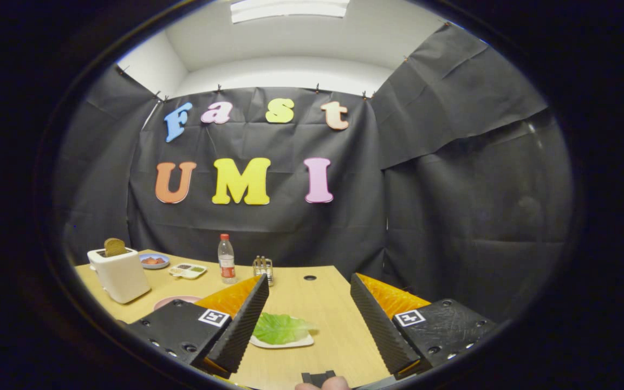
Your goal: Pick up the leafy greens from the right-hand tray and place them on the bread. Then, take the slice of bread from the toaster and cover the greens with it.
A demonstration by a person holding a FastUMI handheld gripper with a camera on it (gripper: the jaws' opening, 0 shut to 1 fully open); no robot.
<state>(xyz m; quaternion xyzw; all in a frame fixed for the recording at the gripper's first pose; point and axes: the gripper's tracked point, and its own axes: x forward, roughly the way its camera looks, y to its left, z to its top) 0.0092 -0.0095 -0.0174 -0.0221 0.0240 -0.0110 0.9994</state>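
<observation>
- The gripper [307,319] is held low over the wooden counter [323,303] and looks level across it toward the booth's black cloth wall. Its two fingers stand wide apart with nothing between their faces, and they touch nothing. A fingertip [323,384] of the person holding it peeks in at the very bottom, between the two finger bases.
- At the far left of the counter, well beyond the left finger, stands a white toaster [119,273] with a brown slice of bread [114,247] sticking up out of its slot.
- Just behind the toaster sits a small blue dish [154,261] with something reddish in it; what it holds is too small to tell.
- Next to that dish lies a small white divided tray [188,270] with bits of colour in its sections.
- Nearer, a pink plate [174,300] lies just ahead of the left finger's base, which hides most of it.
- A clear bottle [226,259] with a red cap and a red label stands upright further back, beyond the tip of the left finger.
- Just right of the bottle stands a small metal rack [262,267], close to the left fingertip as seen from here.
- The leafy greens [280,328] lie flat on a small white tray [301,342], low between the fingers and close beside the inner face of the left one; the leaf's edge overhangs the tray.
- A small dark hole [310,278] marks the counter further ahead, between the two fingertips.
- The right finger has bare counter beside it, and the cloth wall hangs beyond.
</observation>
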